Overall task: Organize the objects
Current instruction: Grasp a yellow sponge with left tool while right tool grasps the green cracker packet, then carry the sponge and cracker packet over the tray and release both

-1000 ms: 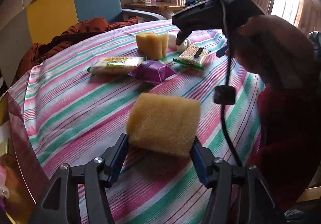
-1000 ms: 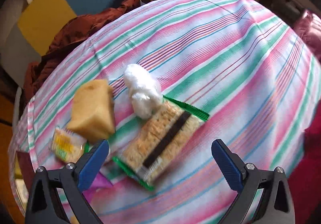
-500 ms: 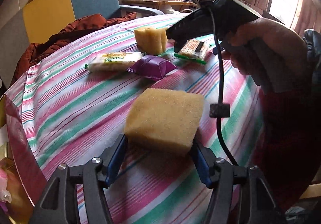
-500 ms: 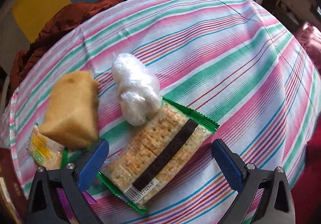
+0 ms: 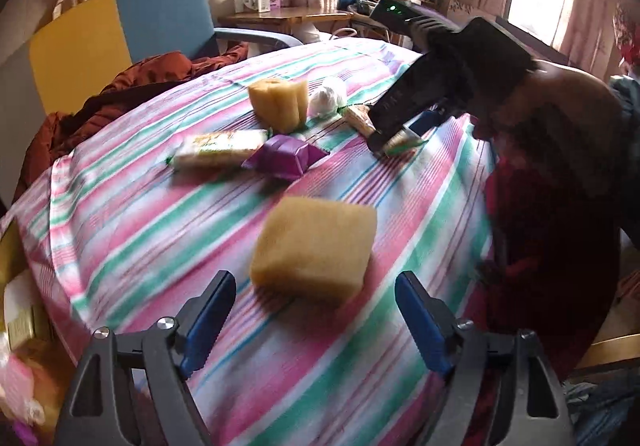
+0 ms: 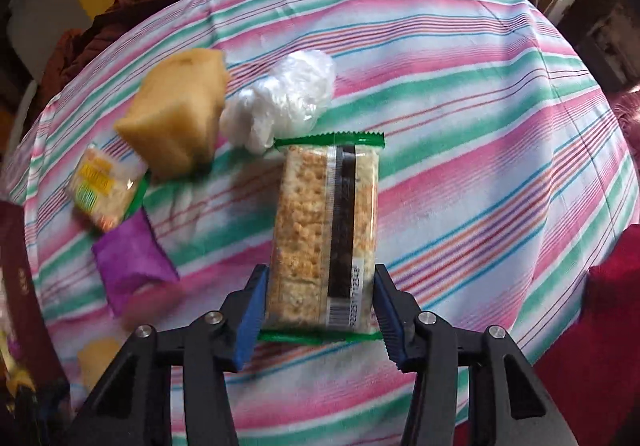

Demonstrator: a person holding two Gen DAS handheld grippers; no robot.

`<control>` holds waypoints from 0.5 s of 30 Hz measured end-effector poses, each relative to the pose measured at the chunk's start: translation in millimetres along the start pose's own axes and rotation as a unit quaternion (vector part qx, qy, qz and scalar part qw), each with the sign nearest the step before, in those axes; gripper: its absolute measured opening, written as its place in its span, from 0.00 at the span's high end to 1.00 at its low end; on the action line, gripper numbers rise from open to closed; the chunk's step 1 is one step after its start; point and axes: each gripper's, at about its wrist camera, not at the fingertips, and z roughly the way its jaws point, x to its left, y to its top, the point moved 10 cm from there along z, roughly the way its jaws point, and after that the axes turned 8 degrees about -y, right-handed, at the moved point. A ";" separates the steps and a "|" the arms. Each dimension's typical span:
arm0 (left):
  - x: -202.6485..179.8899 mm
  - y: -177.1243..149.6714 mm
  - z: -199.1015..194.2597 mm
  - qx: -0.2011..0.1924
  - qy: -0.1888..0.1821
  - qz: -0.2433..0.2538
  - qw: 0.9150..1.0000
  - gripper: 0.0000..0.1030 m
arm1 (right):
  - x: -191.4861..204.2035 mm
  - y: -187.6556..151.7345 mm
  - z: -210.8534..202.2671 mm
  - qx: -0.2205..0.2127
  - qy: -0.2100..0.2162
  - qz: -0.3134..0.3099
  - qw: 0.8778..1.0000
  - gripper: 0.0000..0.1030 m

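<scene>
Left gripper (image 5: 314, 312): jaws have just been opening and now stand wide, both blue pads clear of the sponge (image 5: 314, 248), which lies flat on the striped cloth (image 5: 140, 230) just ahead of the fingertips, in line with the gap between them but touching neither pad. Right gripper (image 6: 318, 310): jaws have just been closing and now stand narrow, the blue pads pressing the two long sides of the cracker pack (image 6: 326, 230) at its near end; the pack runs straight forward from the fingers, barcode nearest the gripper, green crimped edge farthest. Just beyond that far edge, slightly to the left, lies a white bag (image 6: 282, 100), crumpled, apparently touching the pack. Forward and left of the right gripper stands a second sponge (image 6: 176, 126), close beside the white bag. Left of the cracker pack, well apart from it, lie a yellow snack pack (image 6: 106, 192) and a purple pouch (image 6: 130, 260), the pouch nearer the gripper and overlapping the snack pack's edge. In the left wrist view the same group lies well ahead of the left gripper, past the loose sponge; the right gripper's black body, held in a hand (image 5: 560, 114), comes down over the cracker pack forward and to the right.
</scene>
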 end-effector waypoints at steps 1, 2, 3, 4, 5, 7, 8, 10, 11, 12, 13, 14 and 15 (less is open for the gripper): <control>-2.7 2.7 5.7 0.005 -0.002 0.008 1.000 0.19 | -0.4 -2.7 -1.5 -0.001 0.005 0.001 1.000 0.49; -1.5 4.8 14.2 0.015 -0.001 0.009 1.000 0.19 | -0.8 -4.9 -3.1 -0.001 0.011 0.003 1.000 0.49; 0.6 7.1 19.9 0.021 -0.002 0.007 1.000 0.19 | -0.8 -5.7 -4.2 -0.001 0.013 0.003 1.000 0.49; 0.9 8.7 25.2 0.024 -0.007 0.003 1.000 0.19 | -0.1 -5.4 -5.0 -0.002 0.014 0.001 1.000 0.48; 2.2 10.1 30.3 0.028 -0.007 0.002 1.000 0.19 | 0.7 -4.6 -4.8 -0.002 0.016 0.000 1.000 0.46; 6.3 10.9 39.9 0.037 -0.001 -0.001 0.999 0.23 | 2.2 -1.9 -4.3 -0.004 0.019 -0.001 1.000 0.41; 7.5 9.7 42.6 0.038 -0.006 -0.007 0.999 0.31 | 2.8 -0.7 -4.1 -0.005 0.020 -0.003 1.000 0.40; 10.6 6.7 45.4 0.036 -0.010 -0.024 0.999 0.32 | 3.1 2.1 -4.0 -0.008 0.021 -0.002 1.000 0.38; 11.1 6.3 44.5 0.030 -0.012 -0.027 0.999 0.34 | 2.7 3.9 -4.3 -0.010 0.020 -0.001 1.000 0.38; 11.1 5.0 43.2 0.025 -0.014 -0.032 0.999 0.35 | 2.3 5.4 -4.9 -0.012 0.021 0.000 1.000 0.38; 11.4 4.1 42.2 0.023 -0.016 -0.035 0.999 0.37 | 1.0 7.0 -6.1 -0.016 0.018 0.002 1.000 0.43; 11.6 2.4 39.9 0.020 -0.017 -0.040 0.999 0.37 | -0.2 8.6 -7.3 -0.019 0.016 0.003 1.000 0.47; 11.3 2.3 37.3 0.018 -0.016 -0.043 0.999 0.37 | -2.4 8.4 -8.1 -0.022 0.016 0.006 1.000 0.53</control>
